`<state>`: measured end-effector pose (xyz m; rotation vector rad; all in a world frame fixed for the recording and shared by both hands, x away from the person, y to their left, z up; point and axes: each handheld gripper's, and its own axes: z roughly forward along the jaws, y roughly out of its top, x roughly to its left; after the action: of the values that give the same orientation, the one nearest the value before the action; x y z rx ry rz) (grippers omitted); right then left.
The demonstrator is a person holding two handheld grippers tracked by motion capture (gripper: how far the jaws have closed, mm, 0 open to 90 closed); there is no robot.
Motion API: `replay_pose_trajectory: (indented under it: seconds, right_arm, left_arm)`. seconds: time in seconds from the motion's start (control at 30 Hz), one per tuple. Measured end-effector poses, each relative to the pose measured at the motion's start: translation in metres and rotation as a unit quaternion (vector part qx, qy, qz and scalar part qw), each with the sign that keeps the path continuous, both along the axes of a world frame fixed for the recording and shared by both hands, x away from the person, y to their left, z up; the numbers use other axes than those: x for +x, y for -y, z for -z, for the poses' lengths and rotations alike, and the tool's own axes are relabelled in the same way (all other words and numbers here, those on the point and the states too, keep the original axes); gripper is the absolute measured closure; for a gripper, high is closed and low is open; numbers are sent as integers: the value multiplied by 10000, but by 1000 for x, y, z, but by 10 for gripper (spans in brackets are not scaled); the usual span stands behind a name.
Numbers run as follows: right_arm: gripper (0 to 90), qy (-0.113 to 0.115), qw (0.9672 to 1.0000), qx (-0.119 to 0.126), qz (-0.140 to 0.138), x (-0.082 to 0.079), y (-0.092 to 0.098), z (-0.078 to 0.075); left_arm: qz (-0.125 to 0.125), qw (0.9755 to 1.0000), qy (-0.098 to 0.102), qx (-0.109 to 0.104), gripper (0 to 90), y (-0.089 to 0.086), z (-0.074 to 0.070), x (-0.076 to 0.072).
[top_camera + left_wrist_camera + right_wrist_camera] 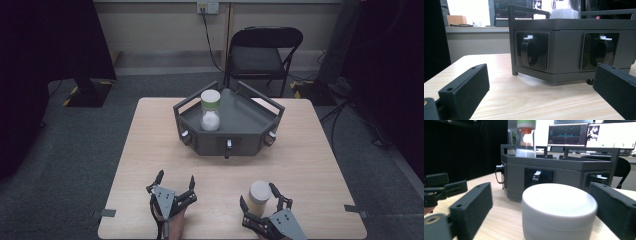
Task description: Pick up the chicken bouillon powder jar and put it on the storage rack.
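- The right gripper [259, 196] sits at the near right of the table [310, 165], with its jaws spread wide on either side of a white-lidded jar [259, 198]; the jar stands upright on the wood between them
- In the right gripper view the jar's white lid [559, 203] lies between the two black pads [472, 207]; a gap shows on the left side between pad and jar; on the right the pad stands just beside the lid, and I cannot tell whether it touches; the pads do not clamp the jar
- The left gripper [175, 182] rests at the near left of the table, well apart from the jar; its jaws stand wide open with nothing between them; in the left gripper view bare wood lies between its pads [465, 92]
- A dark grey tray [250, 120] with raised rails stands at the middle of the table, beyond both grippers; its angled front faces carry recessed black knobs [528, 51]
- Inside the tray, toward its left side, stands a second clear jar with a green band under a white lid [210, 111]; white contents fill its lower part
- A black folding chair [263, 52] stands on the floor behind the table
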<state>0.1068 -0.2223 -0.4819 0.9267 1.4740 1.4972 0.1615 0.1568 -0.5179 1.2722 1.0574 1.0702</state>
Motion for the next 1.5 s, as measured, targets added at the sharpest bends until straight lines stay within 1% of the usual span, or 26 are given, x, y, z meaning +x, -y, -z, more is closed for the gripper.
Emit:
replay_pose_trajectory:
  seconds: [0.03,0.07,0.17,0.23,0.27,0.3,0.4,0.53,0.57,0.67,0.77,0.93,1.03,1.3,1.33,1.43,1.5]
  right_arm:
    - [59,-73,9999,-134,80,1,-2,-1]
    - [62,-98,9997,-206,102,2,-3,0]
    - [73,-192,9996,-177,118,4,-3,2]
    - [115,-280,9994,-174,146,6,-5,5]
    - [162,-318,9993,-163,121,6,-4,6]
    - [162,-318,9993,-163,121,6,-4,6]
    - [226,-308,9992,-174,165,5,-3,5]
    - [273,-357,9988,-227,231,9,0,3]
    - [273,-357,9988,-227,231,9,0,3]
    - [282,-280,9990,-238,252,8,0,7]
    - [318,-262,9992,-228,220,8,0,8]
    - [324,-244,9993,-191,198,7,1,9]
    - [326,-301,9993,-177,163,7,3,6]
    - [329,-384,9987,-299,130,9,5,-1]
    - [329,-395,9987,-284,130,9,5,-1]
    - [329,-388,9988,-273,117,8,6,-3]
    - [330,-364,9989,-265,89,8,7,-7]
  left_arm:
    - [0,10000,1,-1,0,0,0,0]
    - [-1,10000,-2,1,0,0,0,0]
    - [0,10000,2,-2,0,0,0,0]
    - [1,10000,1,-2,0,0,0,0]
    - [1,10000,2,-2,0,0,0,0]
    - [1,10000,2,-2,0,0,0,0]
    - [-9,10000,-4,3,2,0,0,0]
    - [-13,10000,-4,6,2,0,0,0]
    - [-14,10000,-4,4,2,1,0,0]
    - [-18,10000,-2,1,2,1,0,0]
    - [-32,10000,-5,2,2,1,0,0]
    - [-17,10000,-1,-1,2,1,0,0]
    - [-18,10000,-1,-1,2,1,0,0]
    - [-17,10000,-1,0,2,1,0,0]
    - [-14,10000,-3,2,2,1,0,0]
    - [-11,10000,-2,1,2,0,0,0]
    - [-8,10000,-3,0,2,0,0,0]
